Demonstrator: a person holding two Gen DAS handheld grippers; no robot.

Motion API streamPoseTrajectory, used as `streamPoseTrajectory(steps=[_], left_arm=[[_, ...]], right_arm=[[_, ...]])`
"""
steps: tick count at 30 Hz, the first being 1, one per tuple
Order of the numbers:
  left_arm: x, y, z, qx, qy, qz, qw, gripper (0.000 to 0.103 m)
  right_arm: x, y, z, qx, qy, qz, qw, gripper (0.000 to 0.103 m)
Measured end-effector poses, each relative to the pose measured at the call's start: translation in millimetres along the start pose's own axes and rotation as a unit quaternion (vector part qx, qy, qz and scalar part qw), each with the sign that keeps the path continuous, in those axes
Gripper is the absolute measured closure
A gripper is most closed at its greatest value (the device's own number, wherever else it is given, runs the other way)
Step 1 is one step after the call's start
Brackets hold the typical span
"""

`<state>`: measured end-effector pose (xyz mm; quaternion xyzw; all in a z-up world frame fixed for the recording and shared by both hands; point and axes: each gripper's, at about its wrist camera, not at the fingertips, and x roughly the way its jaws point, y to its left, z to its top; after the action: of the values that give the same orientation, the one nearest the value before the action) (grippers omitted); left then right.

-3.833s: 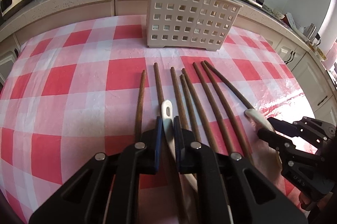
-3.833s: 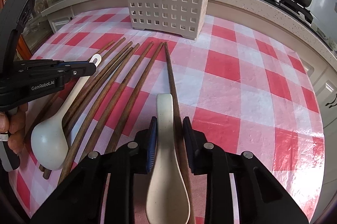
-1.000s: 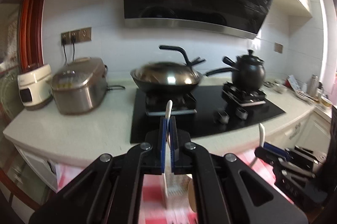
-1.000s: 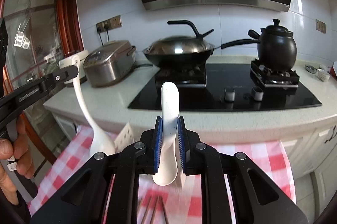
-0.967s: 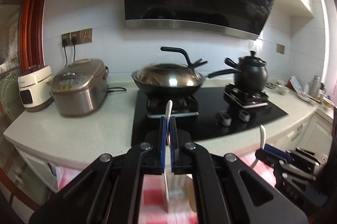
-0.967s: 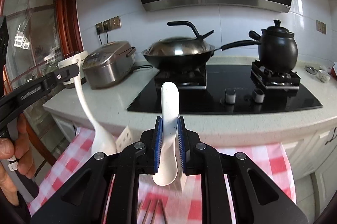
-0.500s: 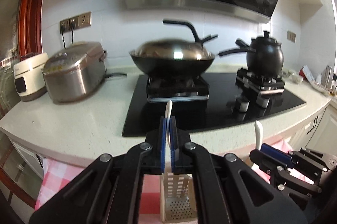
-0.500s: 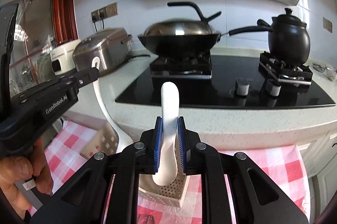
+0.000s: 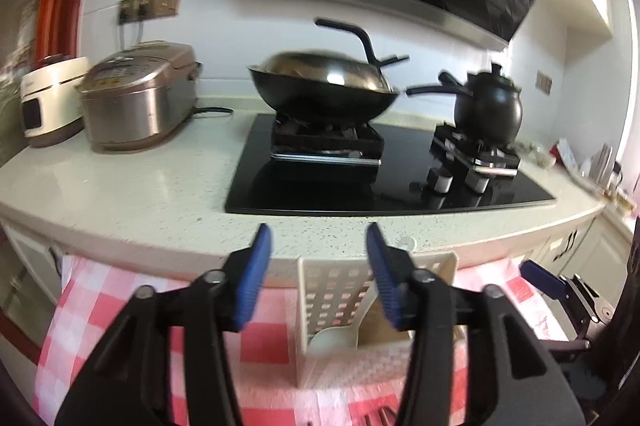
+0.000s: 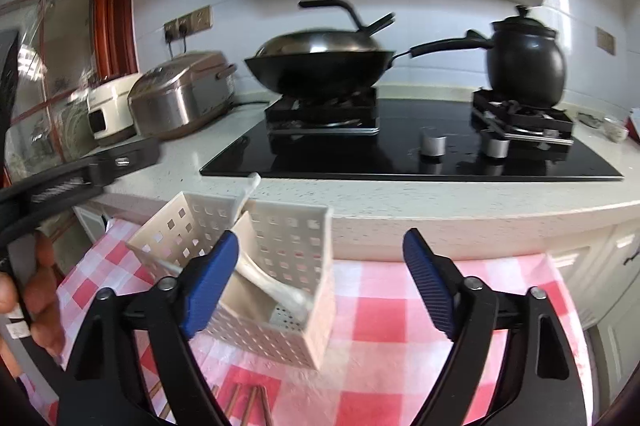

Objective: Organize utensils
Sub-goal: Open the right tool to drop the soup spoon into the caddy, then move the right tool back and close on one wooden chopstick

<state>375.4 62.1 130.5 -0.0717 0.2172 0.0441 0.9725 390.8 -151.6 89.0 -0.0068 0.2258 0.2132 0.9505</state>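
A white perforated caddy stands on the red-checked cloth below both grippers. Two white spoons sit inside it: one bowl rests low in a compartment, and the other spoon lies slanted with a handle tip above the rim. My left gripper hangs above the caddy, jaws opening, nothing between its blue pads. My right gripper is also opening wide and is empty. Brown chopsticks lie on the cloth in front.
Behind the table runs a pale counter with a black hob, a lidded wok, a black pot and two rice cookers. A person's hand holds the left gripper.
Both grippers have sunk toward the caddy and let go of their white spoons, which now sit inside it. Both sets of jaws went from shut on a spoon to open.
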Motion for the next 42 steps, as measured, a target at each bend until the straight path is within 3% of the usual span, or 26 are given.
streamPoseTrajectory(steps=[6, 11, 14, 16, 18, 20, 24, 27, 33, 42], left_arm=[[-54.4, 19.6, -45.8, -0.030, 0.019, -0.019, 0.9992, 0.038], [-81.2, 36.6, -112.9, -0.043, 0.097, -0.013, 0.9942, 0.030], [-94.9, 46.3, -147.8, -0.038, 0.133, 0.017, 0.9903, 0.030], [-101.1, 49.2, -163.2, -0.035, 0.147, 0.011, 0.9885, 0.030], [-106.1, 45.5, -176.9, -0.017, 0.162, -0.002, 0.9867, 0.030], [-109.3, 42.5, -185.2, -0.001, 0.174, -0.006, 0.9847, 0.032], [-101.2, 37.5, -194.4, 0.018, 0.199, -0.010, 0.9798, 0.048], [-91.7, 37.1, -194.7, 0.017, 0.212, -0.020, 0.9770, 0.051], [-72.9, 32.4, -197.0, 0.037, 0.238, -0.008, 0.9705, 0.065], [-55.1, 22.3, -204.5, 0.059, 0.256, 0.012, 0.9647, 0.071]], right_arm=[[-34.0, -8.2, -42.8, 0.006, 0.042, -0.031, 0.999, 0.019], [-57.4, -18.3, -98.2, 0.037, 0.112, -0.040, 0.992, 0.019], [-74.8, -19.6, -124.0, 0.033, 0.131, -0.056, 0.989, 0.019], [-86.4, -18.6, -137.7, 0.023, 0.135, -0.070, 0.988, 0.019], [-92.3, -18.9, -147.8, 0.025, 0.150, -0.056, 0.987, 0.019], [-94.9, -17.9, -154.5, 0.027, 0.159, -0.039, 0.986, 0.019], [-93.0, -5.9, -158.9, -0.006, 0.177, -0.014, 0.984, 0.019], [-85.4, 3.4, -157.4, -0.013, 0.190, 0.002, 0.982, 0.019], [-65.3, 13.5, -156.4, -0.026, 0.212, 0.003, 0.977, 0.019], [-35.6, 21.0, -152.0, -0.043, 0.230, 0.012, 0.972, 0.034]])
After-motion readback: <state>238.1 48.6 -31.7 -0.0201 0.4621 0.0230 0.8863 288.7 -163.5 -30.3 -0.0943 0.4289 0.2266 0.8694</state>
